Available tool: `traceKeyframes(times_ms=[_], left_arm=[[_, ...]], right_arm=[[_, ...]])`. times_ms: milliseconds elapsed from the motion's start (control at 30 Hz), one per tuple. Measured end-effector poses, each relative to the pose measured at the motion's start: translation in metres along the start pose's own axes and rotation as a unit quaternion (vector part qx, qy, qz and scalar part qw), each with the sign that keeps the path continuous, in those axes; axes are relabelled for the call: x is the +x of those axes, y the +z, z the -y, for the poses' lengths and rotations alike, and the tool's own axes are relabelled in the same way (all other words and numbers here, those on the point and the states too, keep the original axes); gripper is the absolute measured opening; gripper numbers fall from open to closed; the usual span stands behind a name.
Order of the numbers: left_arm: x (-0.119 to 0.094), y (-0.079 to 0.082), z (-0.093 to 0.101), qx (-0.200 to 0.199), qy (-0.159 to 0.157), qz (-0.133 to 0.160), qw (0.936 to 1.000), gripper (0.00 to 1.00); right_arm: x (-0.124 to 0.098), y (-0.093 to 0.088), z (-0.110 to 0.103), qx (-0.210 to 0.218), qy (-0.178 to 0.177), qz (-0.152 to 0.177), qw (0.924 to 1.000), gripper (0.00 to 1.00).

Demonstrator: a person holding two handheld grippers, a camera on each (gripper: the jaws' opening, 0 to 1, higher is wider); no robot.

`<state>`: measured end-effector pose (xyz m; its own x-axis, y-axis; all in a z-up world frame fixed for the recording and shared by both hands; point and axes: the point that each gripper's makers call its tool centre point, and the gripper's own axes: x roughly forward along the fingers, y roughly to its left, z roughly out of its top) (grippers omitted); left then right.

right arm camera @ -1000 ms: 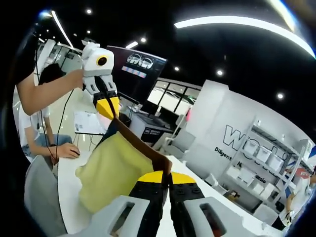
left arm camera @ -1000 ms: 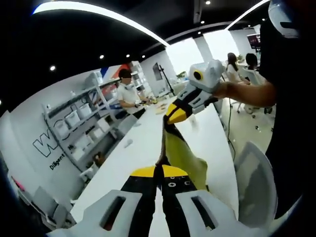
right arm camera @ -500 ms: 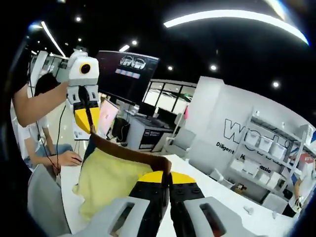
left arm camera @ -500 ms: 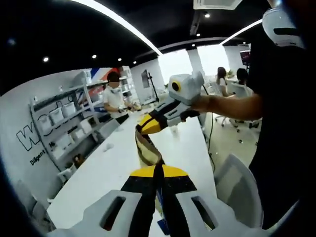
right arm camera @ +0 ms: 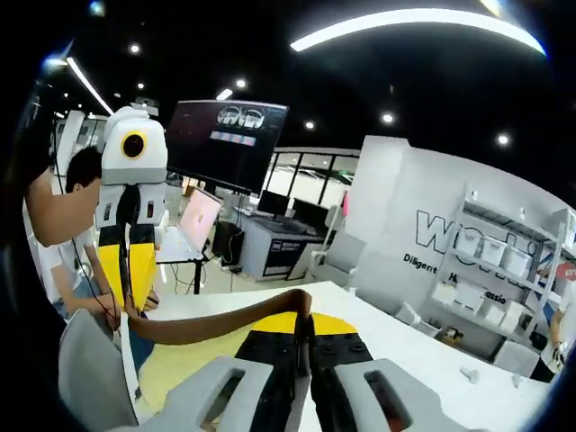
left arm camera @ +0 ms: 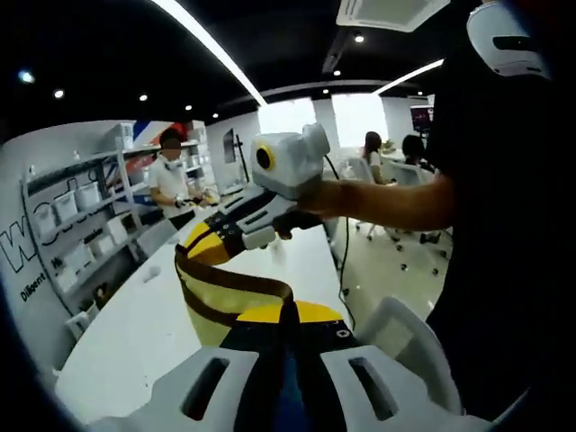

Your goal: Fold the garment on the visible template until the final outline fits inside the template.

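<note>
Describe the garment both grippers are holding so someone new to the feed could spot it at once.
Start at the long white table. Above it, the left gripper and the right gripper are shut on one piece of cloth strung between them. That is the garment: pale yellow fabric with a dark brown band along its held edge, the only soft, coloured thing among white furniture.

Garment [left arm camera: 225,297] hanging between left gripper [left arm camera: 286,317] and right gripper [left arm camera: 205,249] (above table [left arm camera: 135,333]); shelving [left arm camera: 67,234] standing beyond table's far side; chair [left arm camera: 409,337] sitting beside table.
</note>
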<state>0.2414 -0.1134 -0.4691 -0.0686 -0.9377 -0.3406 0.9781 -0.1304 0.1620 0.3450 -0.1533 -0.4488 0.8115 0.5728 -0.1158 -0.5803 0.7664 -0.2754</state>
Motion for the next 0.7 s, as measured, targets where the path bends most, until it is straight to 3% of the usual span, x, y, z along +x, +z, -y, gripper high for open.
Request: traceKeyframes(times_ms=[433,600,700], left_arm=[[0.029,-0.01,-0.005,0.002,-0.021,-0.007,0.9997,0.04],[0.018,-0.018,-0.011,0.025,-0.015,-0.028,0.9992,0.06],[0.008,-0.02,-0.02,0.02,-0.004,-0.034,0.9992,0.06]], right_arm=[[-0.006,0.006,-0.015,0.028,0.037,0.027,0.9986,0.0],[-0.011,0.008,-0.016,0.035,0.042,0.034,0.9979,0.0],[-0.012,0.007,-0.016,0.032,0.044,0.032,0.998,0.0]])
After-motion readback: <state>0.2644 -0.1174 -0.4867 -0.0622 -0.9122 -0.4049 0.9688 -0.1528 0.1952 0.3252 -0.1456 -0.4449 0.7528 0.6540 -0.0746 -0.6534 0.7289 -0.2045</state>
